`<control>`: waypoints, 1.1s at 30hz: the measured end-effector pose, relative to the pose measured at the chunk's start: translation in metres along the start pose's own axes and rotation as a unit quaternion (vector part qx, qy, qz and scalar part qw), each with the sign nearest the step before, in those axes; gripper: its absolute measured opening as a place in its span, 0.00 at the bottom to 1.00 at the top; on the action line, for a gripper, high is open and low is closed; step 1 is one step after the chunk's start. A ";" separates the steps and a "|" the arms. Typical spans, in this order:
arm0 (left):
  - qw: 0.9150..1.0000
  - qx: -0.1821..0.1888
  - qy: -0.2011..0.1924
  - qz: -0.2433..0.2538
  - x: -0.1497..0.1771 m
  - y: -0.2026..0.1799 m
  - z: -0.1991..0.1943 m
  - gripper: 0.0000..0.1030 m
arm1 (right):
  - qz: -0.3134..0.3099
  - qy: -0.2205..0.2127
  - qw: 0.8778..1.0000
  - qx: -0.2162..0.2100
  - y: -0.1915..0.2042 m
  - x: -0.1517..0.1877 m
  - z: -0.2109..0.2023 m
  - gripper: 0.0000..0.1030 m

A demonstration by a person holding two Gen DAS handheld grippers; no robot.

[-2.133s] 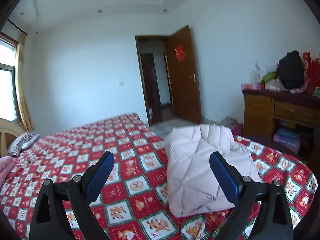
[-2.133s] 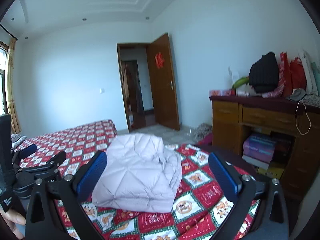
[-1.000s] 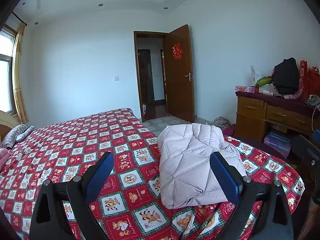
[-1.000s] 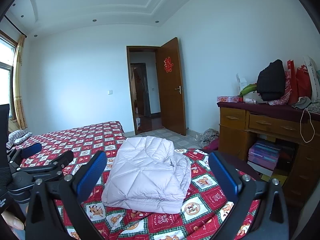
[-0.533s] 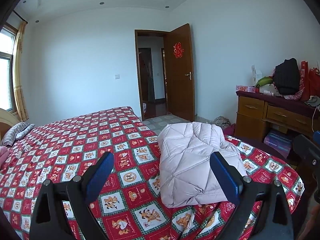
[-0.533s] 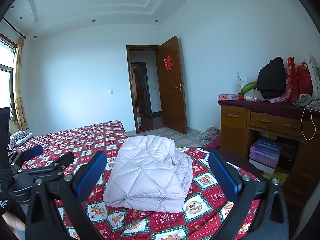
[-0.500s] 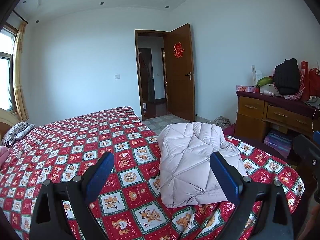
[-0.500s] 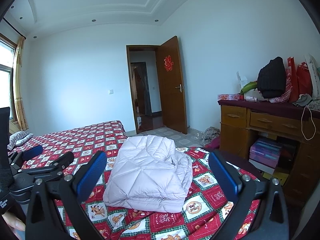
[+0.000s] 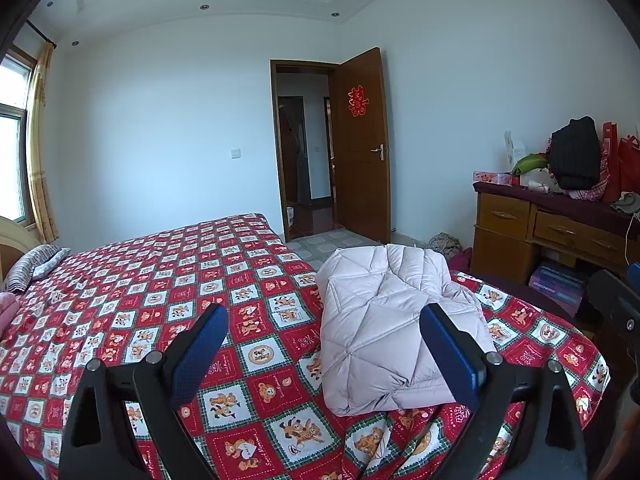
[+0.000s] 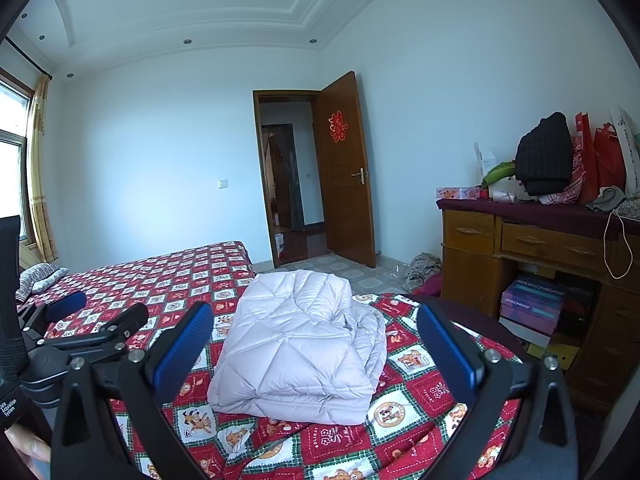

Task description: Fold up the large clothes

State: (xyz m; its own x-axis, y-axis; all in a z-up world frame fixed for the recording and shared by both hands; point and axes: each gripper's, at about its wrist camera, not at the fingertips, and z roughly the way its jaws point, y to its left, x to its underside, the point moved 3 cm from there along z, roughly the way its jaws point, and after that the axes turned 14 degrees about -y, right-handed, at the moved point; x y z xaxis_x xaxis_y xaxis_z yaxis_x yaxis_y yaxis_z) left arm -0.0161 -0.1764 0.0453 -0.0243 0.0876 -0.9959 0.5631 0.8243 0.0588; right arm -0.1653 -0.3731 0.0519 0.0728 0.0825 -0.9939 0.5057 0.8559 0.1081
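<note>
Bed: the bedspread (image 9: 168,280), red with cartoon squares, is carrying the whole job, and its near corner is draping off the mattress edge.
Jacket: the pale quilted down jacket (image 10: 300,344) is lying folded into a thick packet near that corner — layers stacked, one loose lobe bulging on its right side.
Stage: judging by the compact shape, the fold is looking finished or nearly so.
Left gripper (image 9: 324,340): it is hovering above the bed, fingers spread wide and holding nothing.
Right gripper (image 10: 312,332): likewise gaping and empty, clear of the jacket.
Doing it well: any last tidy is calling for pressing the bulging lobe flat — not pinching it, since puffy fill springs back.
</note>
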 end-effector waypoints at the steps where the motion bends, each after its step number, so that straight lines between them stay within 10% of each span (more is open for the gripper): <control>1: 1.000 -0.001 0.000 0.001 0.000 0.000 0.000 0.94 | 0.000 0.001 1.000 -0.001 -0.001 0.000 0.001 1.00; 33: 0.999 -0.029 -0.009 0.022 0.000 0.007 0.008 0.94 | 0.002 0.016 1.000 -0.004 0.000 0.011 0.008 1.00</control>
State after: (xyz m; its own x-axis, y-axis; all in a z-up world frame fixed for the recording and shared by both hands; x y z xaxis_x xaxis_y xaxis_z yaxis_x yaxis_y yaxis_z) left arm -0.0059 -0.1751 0.0452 0.0156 0.1152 -0.9932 0.5144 0.8509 0.1068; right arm -0.1578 -0.3758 0.0411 0.0469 0.1028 -0.9936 0.4985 0.8596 0.1125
